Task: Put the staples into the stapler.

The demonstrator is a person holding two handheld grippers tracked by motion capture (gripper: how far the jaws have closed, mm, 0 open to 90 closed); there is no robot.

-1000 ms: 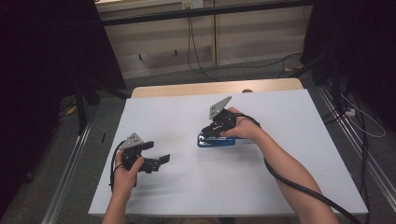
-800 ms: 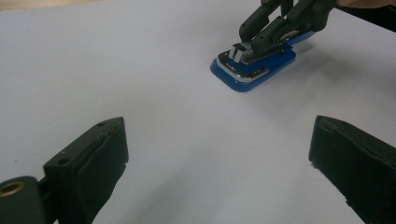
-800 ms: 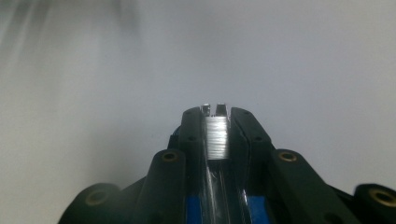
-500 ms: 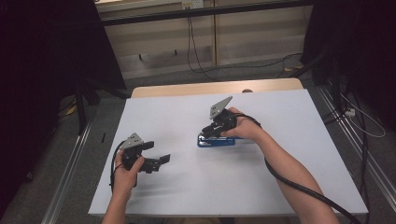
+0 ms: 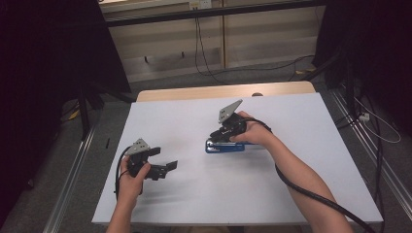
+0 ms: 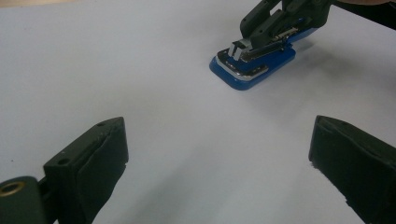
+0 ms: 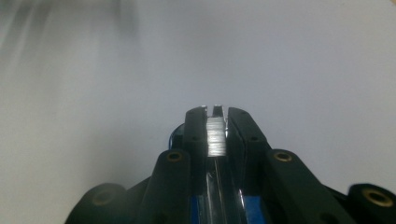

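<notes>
A blue stapler [image 5: 224, 147] with a silvery metal top lies flat near the middle of the white table [image 5: 301, 121]. My right gripper [image 5: 219, 138] comes down on it from the right, shut on the stapler's metal upper part. In the right gripper view the shiny strip [image 7: 215, 135] is pinched between the jaws of the right gripper [image 7: 215, 114], which have just closed a little further on it. The left gripper view shows the stapler [image 6: 252, 74] ahead with the right gripper [image 6: 259, 37] on it. My left gripper [image 5: 164, 158] rests at the front left, open and holding nothing [image 6: 219, 149].
The right gripper's black cable [image 5: 311, 194] trails along the forearm toward the front edge. A wooden strip [image 5: 223, 91] borders the table's far side. Beyond it lie floor cables [image 5: 209, 68] and metal rails [image 5: 73, 170] on either side.
</notes>
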